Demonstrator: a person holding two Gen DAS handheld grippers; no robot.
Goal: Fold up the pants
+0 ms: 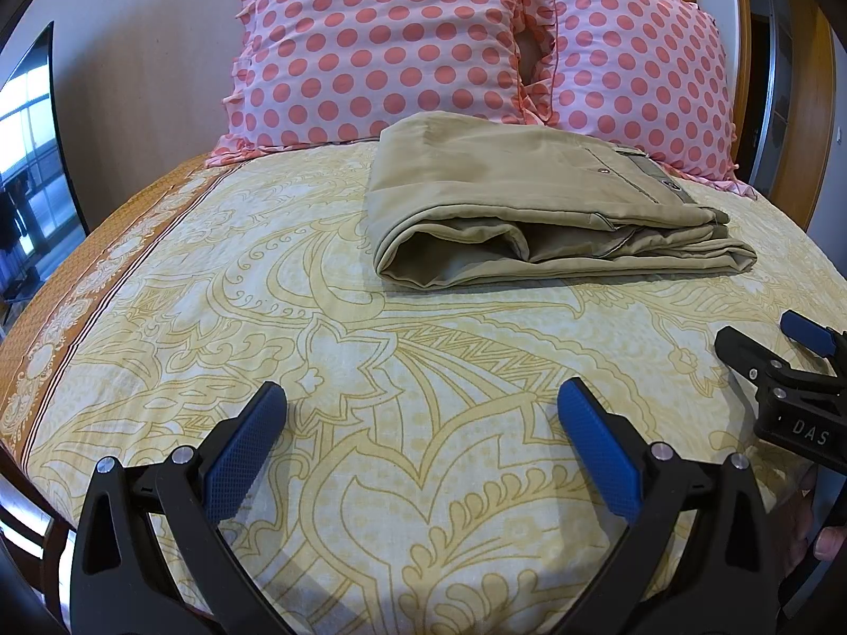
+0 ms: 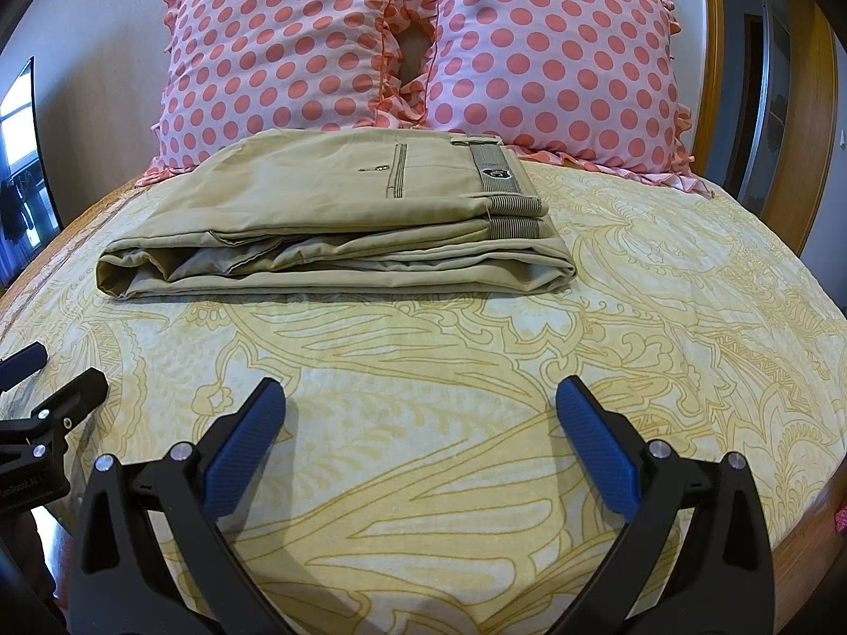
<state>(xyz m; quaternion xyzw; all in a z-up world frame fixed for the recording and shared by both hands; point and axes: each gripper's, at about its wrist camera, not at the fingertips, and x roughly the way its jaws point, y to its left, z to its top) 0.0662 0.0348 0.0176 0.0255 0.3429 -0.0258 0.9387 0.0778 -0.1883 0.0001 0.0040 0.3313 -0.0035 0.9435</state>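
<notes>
Khaki pants (image 1: 534,201) lie folded in a flat stack on the yellow patterned bedsheet (image 1: 370,370), just in front of the pillows. They also show in the right wrist view (image 2: 328,222), waistband to the right. My left gripper (image 1: 422,397) is open and empty, held over the sheet well short of the pants. My right gripper (image 2: 421,397) is open and empty too, also short of the pants. The right gripper shows at the right edge of the left wrist view (image 1: 767,338). The left gripper shows at the left edge of the right wrist view (image 2: 47,370).
Two pink pillows with red dots (image 1: 381,42) (image 1: 635,69) lean against the wooden headboard (image 2: 712,26) behind the pants. A dark screen (image 1: 32,159) stands at the left of the bed. A doorway (image 2: 767,106) is at the right.
</notes>
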